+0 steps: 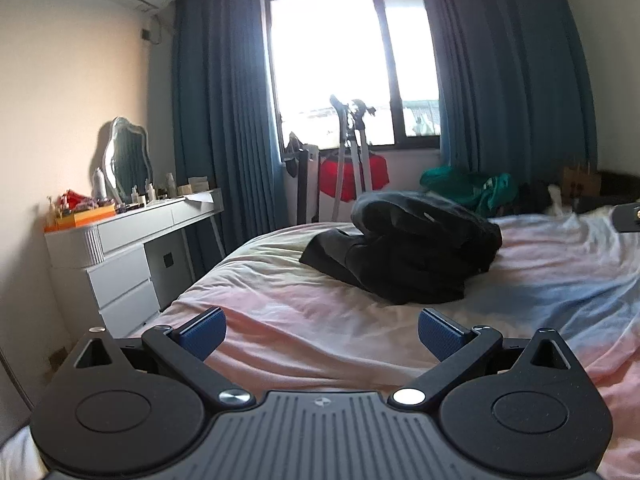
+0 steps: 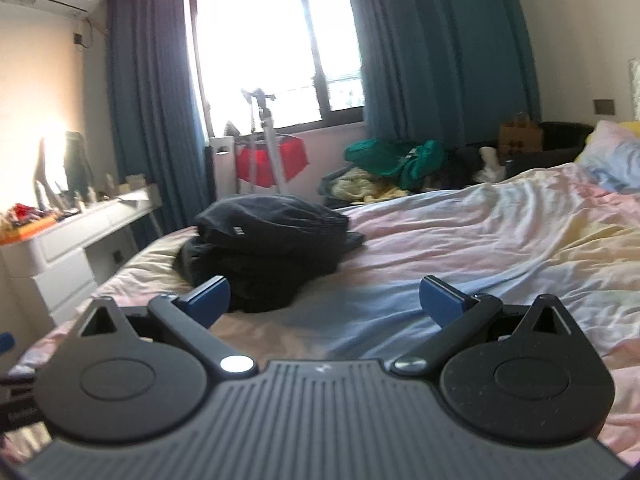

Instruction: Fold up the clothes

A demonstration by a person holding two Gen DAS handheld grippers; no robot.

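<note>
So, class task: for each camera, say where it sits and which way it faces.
Left wrist: sits on the left gripper, low over the bed, facing the window; open blue fingers show.
Right wrist: sits on the right gripper, same heading, open too.
Shared: the dark folded clothes, window, dresser.

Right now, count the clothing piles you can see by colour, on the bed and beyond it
Black pile on the bed: 1
Green pile beyond the bed: 1
Pale yellow pile beside the green one: 1
Total: 3
</note>
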